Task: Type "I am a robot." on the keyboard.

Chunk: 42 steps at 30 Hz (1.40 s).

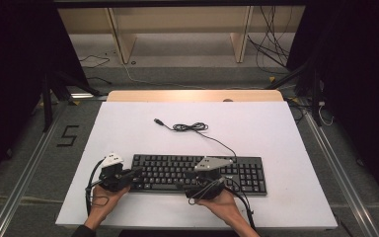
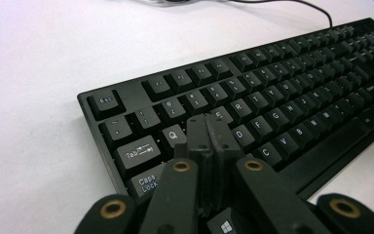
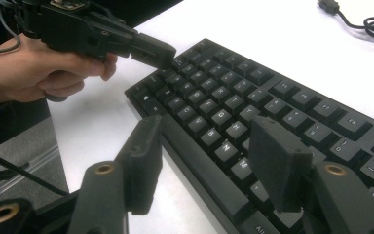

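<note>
A black keyboard (image 1: 197, 173) lies across the near middle of the white table (image 1: 266, 128). My left gripper (image 1: 136, 172) is at the keyboard's left end. In the left gripper view it (image 2: 209, 130) is shut with nothing between its jaws, its tips over the keys beside Q and Tab on the keyboard (image 2: 282, 87). My right gripper (image 1: 193, 178) is at the keyboard's front edge near its middle. It (image 3: 207, 129) stands open: one jaw hangs over the bare table, the other over the keys (image 3: 224, 117). The left gripper (image 3: 160, 52) also shows there, held in a hand (image 3: 39, 73).
The keyboard's cable runs back to a loose coil (image 1: 191, 127) and ends in a USB plug (image 1: 158, 121) on the table. A wooden strip (image 1: 192, 95) borders the far edge. Beyond stand shelf legs, floor cables and dark frames. A "5" mark (image 1: 67, 136) is on the floor at left.
</note>
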### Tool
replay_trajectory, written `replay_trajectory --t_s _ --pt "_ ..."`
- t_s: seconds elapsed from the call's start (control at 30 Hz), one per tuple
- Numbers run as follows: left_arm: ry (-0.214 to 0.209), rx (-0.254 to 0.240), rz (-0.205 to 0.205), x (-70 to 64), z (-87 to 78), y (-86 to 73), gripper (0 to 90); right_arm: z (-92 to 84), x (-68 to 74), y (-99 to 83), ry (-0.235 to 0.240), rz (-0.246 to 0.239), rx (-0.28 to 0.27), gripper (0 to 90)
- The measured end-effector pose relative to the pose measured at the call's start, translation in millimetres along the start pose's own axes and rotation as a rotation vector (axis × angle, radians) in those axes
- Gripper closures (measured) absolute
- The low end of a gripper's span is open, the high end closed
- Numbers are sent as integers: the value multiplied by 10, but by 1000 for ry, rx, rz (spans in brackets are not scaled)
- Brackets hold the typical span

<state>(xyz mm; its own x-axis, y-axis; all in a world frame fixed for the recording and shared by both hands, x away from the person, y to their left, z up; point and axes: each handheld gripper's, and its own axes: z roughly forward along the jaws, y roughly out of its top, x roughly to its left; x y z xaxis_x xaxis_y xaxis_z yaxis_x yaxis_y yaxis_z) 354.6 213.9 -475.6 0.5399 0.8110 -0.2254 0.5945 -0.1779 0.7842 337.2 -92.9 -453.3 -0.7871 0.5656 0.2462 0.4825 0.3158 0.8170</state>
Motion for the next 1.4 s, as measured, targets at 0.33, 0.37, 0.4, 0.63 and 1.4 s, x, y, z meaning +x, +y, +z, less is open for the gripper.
replay_trajectory --t_s 0.33,0.37,0.4,0.63,1.4 --pt "6 43 7 -11 79 14 890 -35 12 -23 0 4 -7 419" --pt "6 46 6 -12 83 14 890 -35 14 -27 -1 5 -7 416" --pt "7 48 8 -10 85 14 890 -33 16 -31 -1 5 -7 412" --pt "10 61 3 -5 95 13 890 -48 24 -39 -3 3 -9 395" --pt "5 100 -8 2 150 11 891 -59 34 -59 -3 5 -9 377"
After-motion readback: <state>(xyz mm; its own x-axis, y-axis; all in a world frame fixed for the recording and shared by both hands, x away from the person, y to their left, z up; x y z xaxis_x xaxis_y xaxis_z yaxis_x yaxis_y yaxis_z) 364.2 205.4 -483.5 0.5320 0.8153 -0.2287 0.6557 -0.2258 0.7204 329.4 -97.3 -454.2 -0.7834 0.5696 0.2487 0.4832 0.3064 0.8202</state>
